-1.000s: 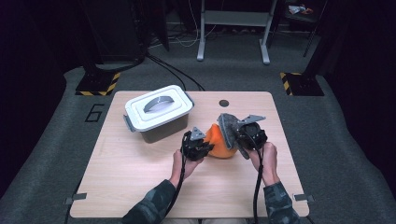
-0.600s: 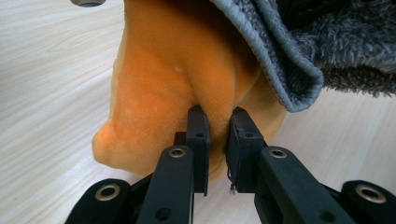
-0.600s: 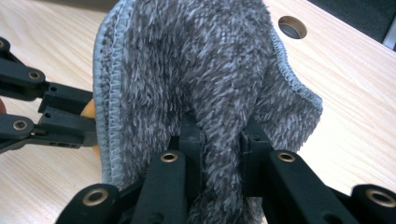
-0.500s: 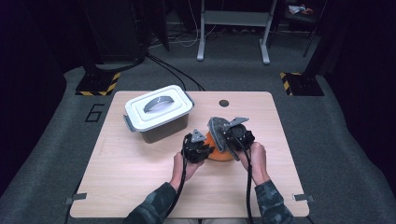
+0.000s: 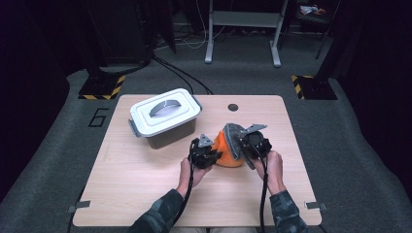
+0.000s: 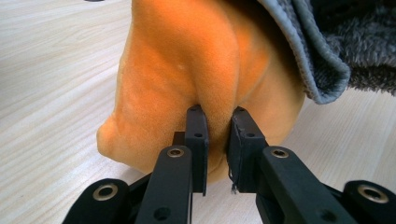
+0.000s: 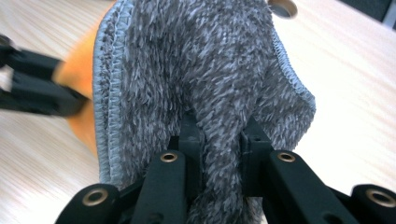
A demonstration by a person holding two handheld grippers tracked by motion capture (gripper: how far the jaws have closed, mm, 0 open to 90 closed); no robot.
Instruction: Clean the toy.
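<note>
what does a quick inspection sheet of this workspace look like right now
surface: light wooden table, a round dark hole near its far edge
job's things: orange cloth bunched on the table, grey fuzzy cloth draped against it
clutter: grey lidded bin at the far left of the table, lid on
grippers: left gripper shut on a fold of the orange cloth; right gripper shut on a fold of the grey fuzzy cloth
cables: black cable trails from each gripper back along the forearm
surroundings: dark carpet, metal frame legs and hazard-striped bases beyond the table
</note>
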